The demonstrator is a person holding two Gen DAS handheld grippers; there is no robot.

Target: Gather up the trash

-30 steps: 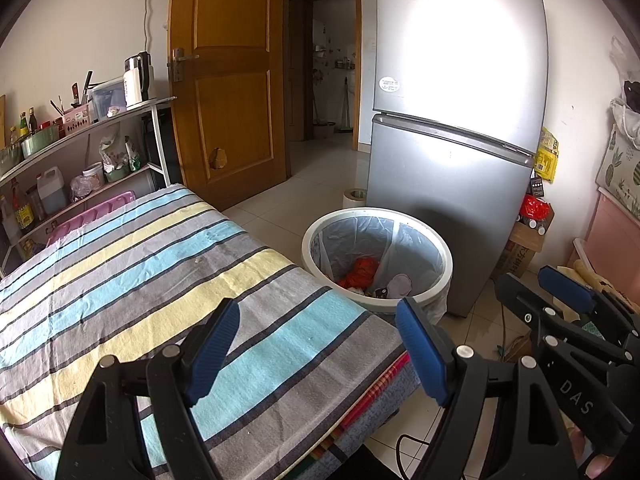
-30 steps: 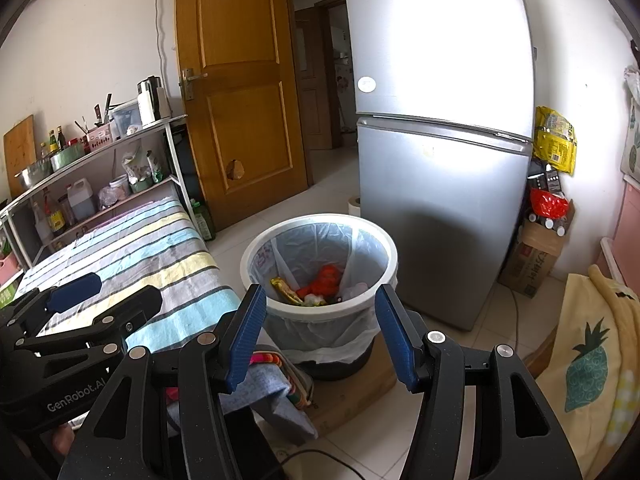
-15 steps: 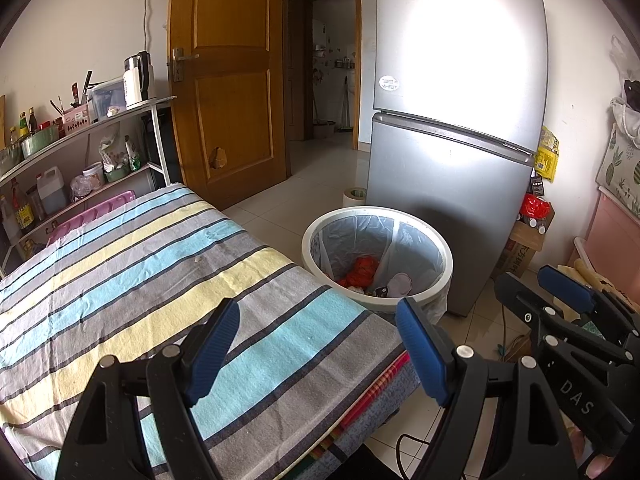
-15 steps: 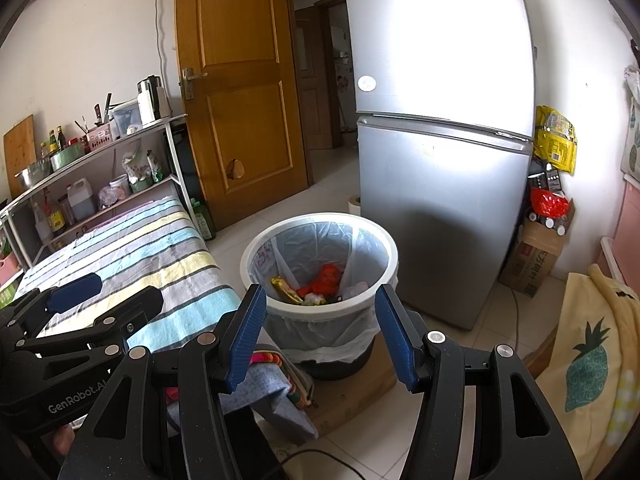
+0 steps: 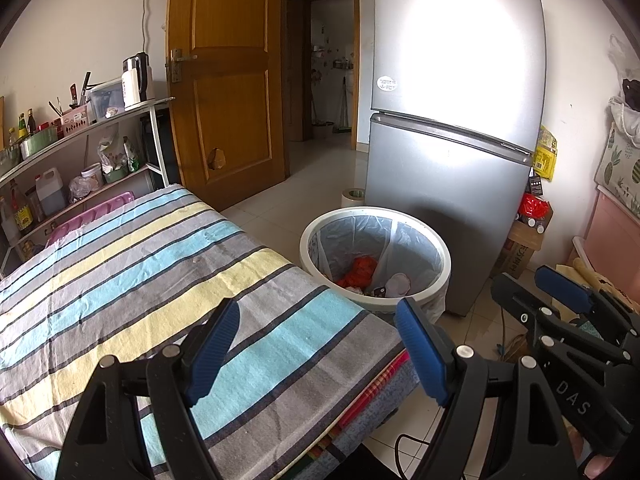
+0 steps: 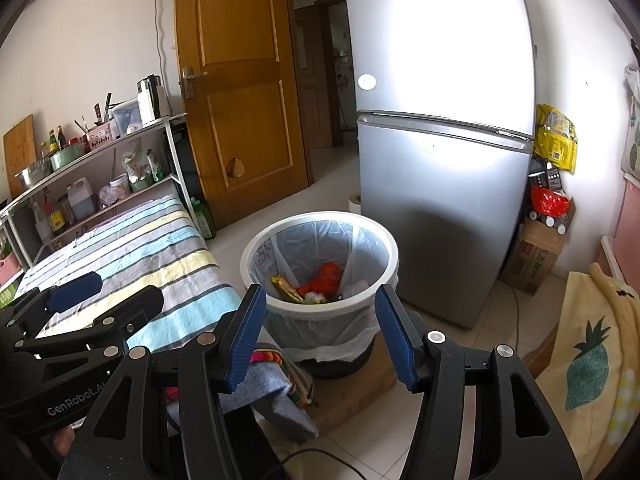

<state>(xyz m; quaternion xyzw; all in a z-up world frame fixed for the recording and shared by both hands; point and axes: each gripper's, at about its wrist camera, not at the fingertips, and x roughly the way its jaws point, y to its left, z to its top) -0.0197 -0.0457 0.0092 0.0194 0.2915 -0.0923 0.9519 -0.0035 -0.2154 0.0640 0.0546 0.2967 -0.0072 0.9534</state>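
A white round trash bin (image 5: pixel 436 248) with a clear liner stands on the floor between the striped table and the fridge; it also shows in the right wrist view (image 6: pixel 256 248). Inside lie a red wrapper (image 6: pixel 326 278), a gold wrapper (image 6: pixel 286 288) and other scraps. My left gripper (image 5: pixel 320 320) is open and empty over the table's near corner. My right gripper (image 6: pixel 320 304) is open and empty, just in front of the bin. Each gripper shows in the other's view, the right one (image 5: pixel 560 292) at the right edge and the left one (image 6: pixel 76 292) at the left edge.
A table with a striped cloth (image 5: pixel 120 280) fills the left. A silver fridge (image 5: pixel 460 140) stands behind the bin. A metal shelf (image 5: pixel 80 152) with bottles and a kettle is at left. A wooden door (image 5: pixel 224 80), cardboard boxes (image 6: pixel 536 256) and a pineapple cloth (image 6: pixel 588 360) are around.
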